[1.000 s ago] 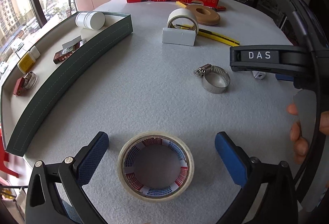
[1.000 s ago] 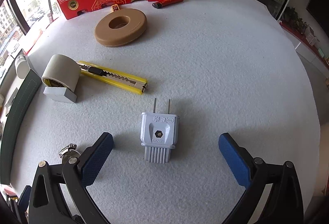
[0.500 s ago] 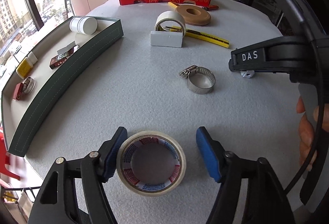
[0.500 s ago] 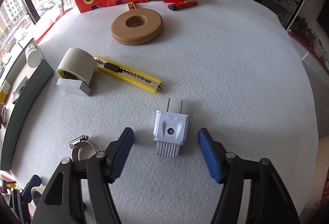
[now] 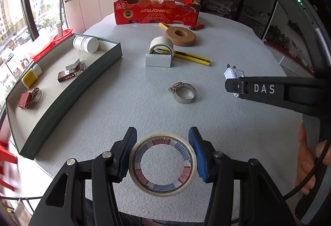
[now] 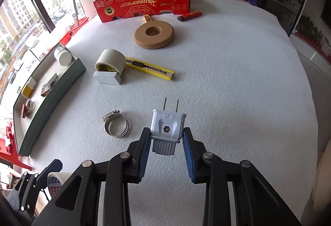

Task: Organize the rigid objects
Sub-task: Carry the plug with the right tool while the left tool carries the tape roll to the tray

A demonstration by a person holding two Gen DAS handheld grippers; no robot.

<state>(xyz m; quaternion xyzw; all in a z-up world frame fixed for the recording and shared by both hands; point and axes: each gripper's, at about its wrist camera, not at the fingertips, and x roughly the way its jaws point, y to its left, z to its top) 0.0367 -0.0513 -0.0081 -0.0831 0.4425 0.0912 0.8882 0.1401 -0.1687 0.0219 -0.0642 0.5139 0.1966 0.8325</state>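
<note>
A cream tape roll (image 5: 163, 191) with a red and blue printed core sits between the blue pads of my left gripper (image 5: 162, 139). Its jaws are closing, both pads press the roll's sides, and the roll hangs above the table's near edge. A white two-pin plug (image 6: 167, 122) is pinched at its ribbed end by my right gripper (image 6: 166, 132), whose jaws are also closing. The plug is off the grey felt, pins pointing away. In the left wrist view the plug (image 5: 232, 74) shows behind the right gripper's black arm.
A long green tray (image 5: 82, 89) at the left holds a white jar (image 5: 85, 44) and several small items. On the table lie a steel hose clamp (image 6: 116, 125), a yellow utility knife (image 6: 151, 68), an upright tape roll (image 6: 111, 62), a brown ring (image 6: 154, 34) and a red carton (image 6: 144, 5).
Both grippers went from wide open to closed, the left on the tape roll and the right on the plug. Both then rose, lifting their objects off the felt.
</note>
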